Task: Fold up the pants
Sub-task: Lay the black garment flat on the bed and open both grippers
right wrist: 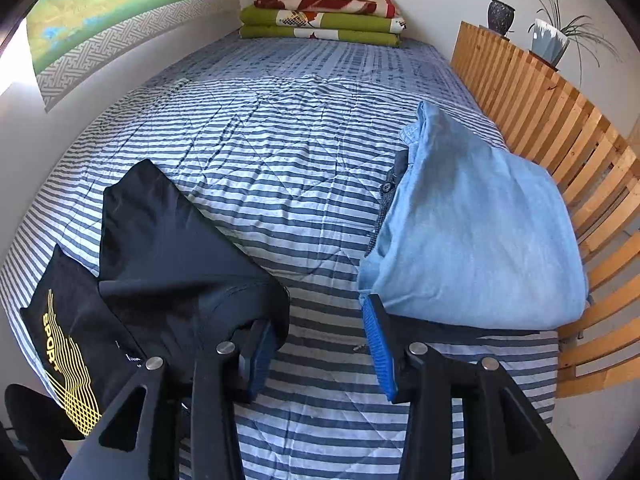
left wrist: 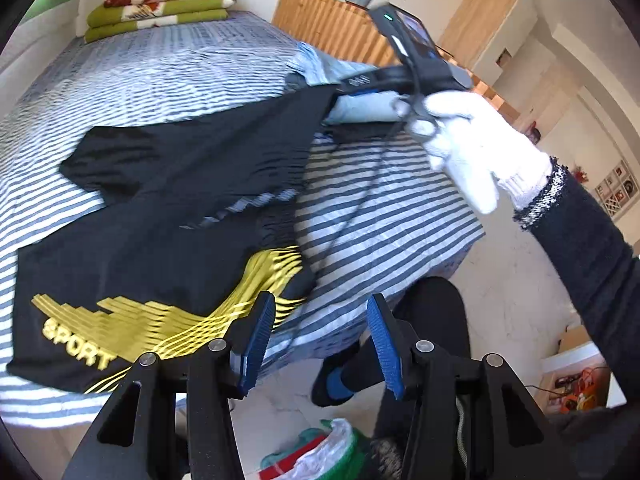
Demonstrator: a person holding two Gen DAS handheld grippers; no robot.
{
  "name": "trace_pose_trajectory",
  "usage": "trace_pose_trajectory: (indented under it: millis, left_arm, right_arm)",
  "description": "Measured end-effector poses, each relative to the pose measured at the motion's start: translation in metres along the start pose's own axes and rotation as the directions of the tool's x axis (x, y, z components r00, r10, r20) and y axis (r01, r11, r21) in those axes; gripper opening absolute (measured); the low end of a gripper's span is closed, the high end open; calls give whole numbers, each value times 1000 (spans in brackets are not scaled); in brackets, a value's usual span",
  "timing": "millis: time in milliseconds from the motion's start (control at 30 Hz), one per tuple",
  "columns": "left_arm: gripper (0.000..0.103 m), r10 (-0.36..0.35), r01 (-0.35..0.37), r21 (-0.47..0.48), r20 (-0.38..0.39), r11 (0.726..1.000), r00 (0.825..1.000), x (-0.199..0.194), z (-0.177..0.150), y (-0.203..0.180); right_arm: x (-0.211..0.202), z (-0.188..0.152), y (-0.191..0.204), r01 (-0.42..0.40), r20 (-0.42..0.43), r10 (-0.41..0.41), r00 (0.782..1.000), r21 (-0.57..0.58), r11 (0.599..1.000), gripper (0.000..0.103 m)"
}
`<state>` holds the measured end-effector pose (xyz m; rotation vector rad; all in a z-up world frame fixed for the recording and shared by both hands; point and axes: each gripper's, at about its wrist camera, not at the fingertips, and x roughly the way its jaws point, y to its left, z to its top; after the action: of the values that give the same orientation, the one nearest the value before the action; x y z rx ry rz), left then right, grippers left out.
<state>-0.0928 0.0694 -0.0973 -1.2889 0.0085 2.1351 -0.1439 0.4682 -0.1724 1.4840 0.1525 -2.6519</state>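
Black sport pants (left wrist: 160, 248): spread on the striped bed (left wrist: 380, 208), near-left, one part lifted toward the right gripper (right wrist: 320, 344), seemingly mid-fold. Its jaws stand apart, cloth draped over one finger. Left gripper (left wrist: 320, 340): open, empty, hovering at the bed's near edge. Folded blue garment (right wrist: 480, 240): right, set aside.

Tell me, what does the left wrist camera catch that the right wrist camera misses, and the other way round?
Only the left wrist view shows the white-gloved hand holding the right gripper, the person's leg, and the floor with a plastic bag. Only the right wrist view shows the wall picture and the whole folded light blue garment. Both show the black SPORT shorts, striped bedspread, stacked blankets, slatted wooden headboard and potted plant.
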Motion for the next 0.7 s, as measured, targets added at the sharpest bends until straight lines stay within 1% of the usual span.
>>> trace_pose_trajectory:
  millis: [33, 67, 133, 167, 233, 267, 333, 367, 400, 433, 467, 533, 633, 667, 700]
  left_arm:
    - [51, 18, -18, -8, 6, 1000, 1000, -6, -3, 12]
    - [52, 37, -37, -17, 10, 999, 999, -14, -6, 22]
    - [51, 88, -87, -49, 27, 995, 996, -36, -10, 41]
    - [51, 108, -106, -68, 35, 992, 993, -45, -14, 54]
    - [51, 147, -138, -130, 58, 982, 988, -63, -18, 83]
    - [51, 167, -154, -161, 68, 975, 984, -72, -18, 97]
    - [51, 200, -178, -218, 86, 960, 976, -90, -19, 126]
    - [51, 215, -189, -232, 92, 954, 972, -100, -18, 139]
    - [51, 242, -213, -242, 96, 947, 965, -111, -20, 151]
    - [51, 280, -247, -255, 99, 935, 955, -118, -16, 164]
    - [51, 300, -265, -263, 100, 928, 949, -123, -10, 176]
    - [51, 308, -270, -284, 99, 920, 946, -131, 3, 201]
    - [51, 336, -295, -321, 79, 900, 938, -122, 38, 244]
    - [51, 335, -294, -327, 74, 898, 939, -117, 51, 256]
    - [51, 338, -301, -318, 68, 899, 939, -108, 66, 265]
  right_arm:
    - [0, 0, 1, 17, -8, -17, 1000, -17, 1000, 40]
    - [0, -1, 5, 54, -16, -55, 998, -57, 997, 41]
    - [8, -8, 18, 152, -45, -162, 986, -178, 972, 42]
    - [13, -13, 23, 157, -63, -174, 983, -206, 966, 42]
    - [16, -22, 25, 102, -101, -124, 987, -202, 974, 42]
    - [14, -27, 27, 108, -93, -129, 987, -205, 973, 42]
    - [12, -37, 34, 157, -70, -182, 981, -268, 950, 42]
    - [12, -43, 37, 146, -74, -174, 982, -285, 947, 42]
    - [11, -47, 35, 116, -90, -144, 985, -268, 956, 42]
    - [9, -51, 31, 77, -99, -102, 990, -234, 969, 42]
    - [6, -53, 28, 39, -96, -58, 994, -195, 980, 42]
    - [-1, -59, 21, -42, -88, 33, 996, -99, 994, 42]
    - [-2, -66, 11, -142, -48, 145, 988, 69, 987, 42]
    - [0, -67, 11, -153, -35, 158, 987, 121, 981, 42]
    - [3, -68, 9, -149, -27, 155, 988, 167, 975, 44]
